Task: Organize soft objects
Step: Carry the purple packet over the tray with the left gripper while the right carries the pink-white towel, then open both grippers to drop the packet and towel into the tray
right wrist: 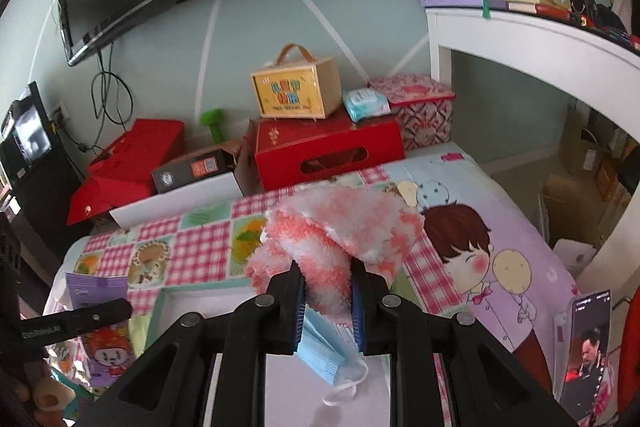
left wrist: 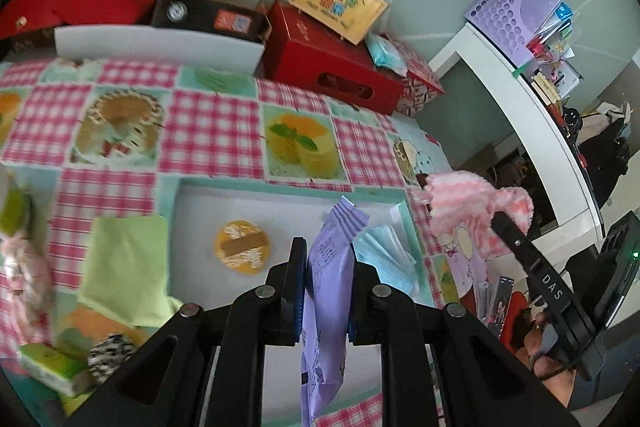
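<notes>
My left gripper [left wrist: 327, 267] is shut on a purple soft packet [left wrist: 328, 291], held above a teal-rimmed white tray [left wrist: 208, 183]. A blue face mask [left wrist: 388, 259] lies in the tray's right part, and a round orange patch [left wrist: 242, 247] in its middle. My right gripper [right wrist: 327, 291] is shut on a fluffy pink-and-white cloth [right wrist: 340, 227], held above the blue mask [right wrist: 332, 351]. In the left wrist view the right gripper [left wrist: 496, 217] holds the pink cloth [left wrist: 472, 203] just right of the tray. The purple packet [right wrist: 98, 287] also shows at the left in the right wrist view.
A green cloth [left wrist: 128, 263], a green tissue pack [left wrist: 52, 367], a striped ball [left wrist: 110, 351] and pink items [left wrist: 20, 267] lie left of the tray on the checked cover. Red boxes [left wrist: 332, 67] and a yellow case [left wrist: 340, 3] stand behind. A phone [right wrist: 588, 347] stands right.
</notes>
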Demonstrator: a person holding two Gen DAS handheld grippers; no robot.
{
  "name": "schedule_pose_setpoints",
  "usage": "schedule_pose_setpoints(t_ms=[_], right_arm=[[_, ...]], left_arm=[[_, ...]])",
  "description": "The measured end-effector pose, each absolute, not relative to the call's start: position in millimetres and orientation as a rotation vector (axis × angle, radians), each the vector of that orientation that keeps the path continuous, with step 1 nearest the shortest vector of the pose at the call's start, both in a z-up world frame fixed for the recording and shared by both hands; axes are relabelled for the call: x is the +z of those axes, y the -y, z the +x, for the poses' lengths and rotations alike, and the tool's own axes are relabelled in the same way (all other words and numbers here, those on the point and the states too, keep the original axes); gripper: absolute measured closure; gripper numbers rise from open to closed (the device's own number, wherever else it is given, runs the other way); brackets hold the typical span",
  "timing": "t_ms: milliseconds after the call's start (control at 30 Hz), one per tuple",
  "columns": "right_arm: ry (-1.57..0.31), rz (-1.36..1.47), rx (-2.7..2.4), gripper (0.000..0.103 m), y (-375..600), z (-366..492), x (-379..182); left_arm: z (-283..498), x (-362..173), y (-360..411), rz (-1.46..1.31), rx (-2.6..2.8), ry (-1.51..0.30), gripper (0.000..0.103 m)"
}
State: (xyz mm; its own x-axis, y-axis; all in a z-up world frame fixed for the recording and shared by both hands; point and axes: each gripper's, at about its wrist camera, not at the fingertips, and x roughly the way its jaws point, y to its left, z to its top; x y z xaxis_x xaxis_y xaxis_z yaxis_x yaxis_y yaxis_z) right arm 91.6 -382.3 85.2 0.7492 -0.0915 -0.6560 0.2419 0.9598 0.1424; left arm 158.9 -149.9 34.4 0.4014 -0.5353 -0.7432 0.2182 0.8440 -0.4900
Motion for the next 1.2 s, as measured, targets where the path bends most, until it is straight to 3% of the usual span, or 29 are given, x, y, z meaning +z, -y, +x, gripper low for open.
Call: schedule_pose_setpoints(t_ms=[400,933,1200], right_arm=[[-0.897,0.186,-0.150,0.083,362,130,23],[-1.029,0.148,-0.108,0.079,342,145,-8],[-1.071,0.112,-0.118,0.069,338,143,-9]], left_arm=[[175,-13,169,-0.404,-0.586,-1.110,0.087],[185,-55,160,-0.451,-0.541,-1.206,0.087],[183,-57,159,-0.387,-0.477,-1.243,0.086]])
